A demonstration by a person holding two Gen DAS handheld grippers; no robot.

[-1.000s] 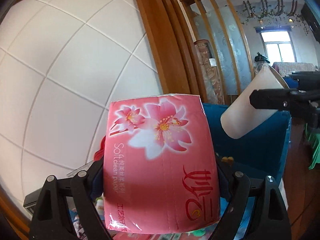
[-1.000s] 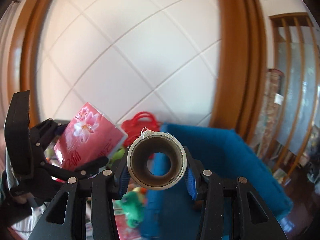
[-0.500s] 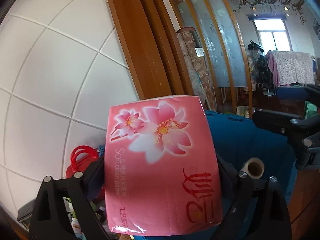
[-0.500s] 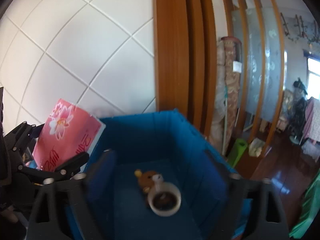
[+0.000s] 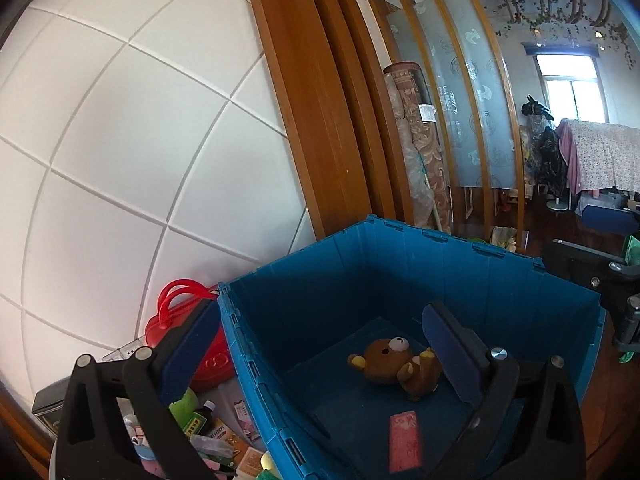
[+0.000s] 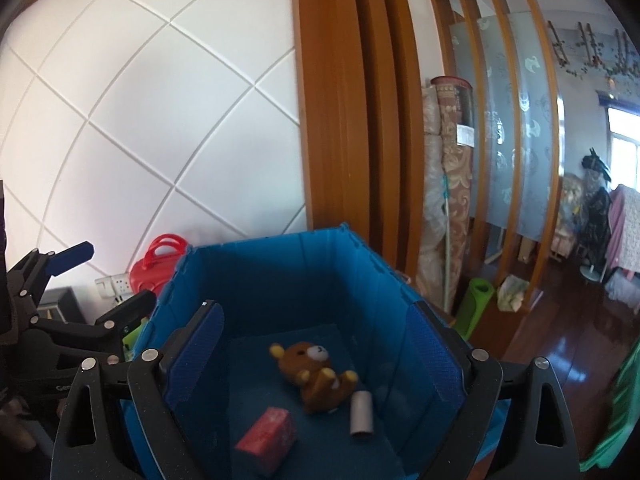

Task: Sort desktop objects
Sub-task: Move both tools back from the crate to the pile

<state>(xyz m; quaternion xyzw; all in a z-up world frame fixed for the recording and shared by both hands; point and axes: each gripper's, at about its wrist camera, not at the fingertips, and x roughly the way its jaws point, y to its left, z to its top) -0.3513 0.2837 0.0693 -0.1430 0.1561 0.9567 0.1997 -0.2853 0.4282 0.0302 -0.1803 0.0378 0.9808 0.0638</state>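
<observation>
While the left gripper [image 5: 320, 356] hangs over the near left corner of the blue crate [image 5: 460, 264], its jaws are spread wide with nothing between them. One pad [image 5: 192, 348] sits outside the crate's left wall, the other pad [image 5: 450, 352] is over the inside. Down on the crate floor there's a brown teddy [image 5: 396, 366] on its back, and the pink tissue pack [image 5: 406, 440] lies flat nearer the front edge, a bit apart from the bear. Left of the crate, against the white panelled wall [image 5: 120, 140], there's a red case [image 5: 188, 332] with handles, plus a jumble of small boxes and bottles [image 5: 212, 436] by the crate's near left corner.

From the right wrist view, the right gripper [image 6: 316, 356] is also wide apart and holding nothing, hovering above the crate [image 6: 280, 264]. Same teddy [image 6: 316, 376] in the middle of the floor, with a tape roll [image 6: 361, 414] lying on its side just beside its feet, toward the right wall. The tissue pack [image 6: 267, 436] sits toward the front left of the floor, tipped at an angle. The left gripper [image 6: 100, 276] shows at the left edge, jaws apart, outside the crate's left wall. The red case [image 6: 154, 270] is behind it against the wall [image 6: 160, 120].
</observation>
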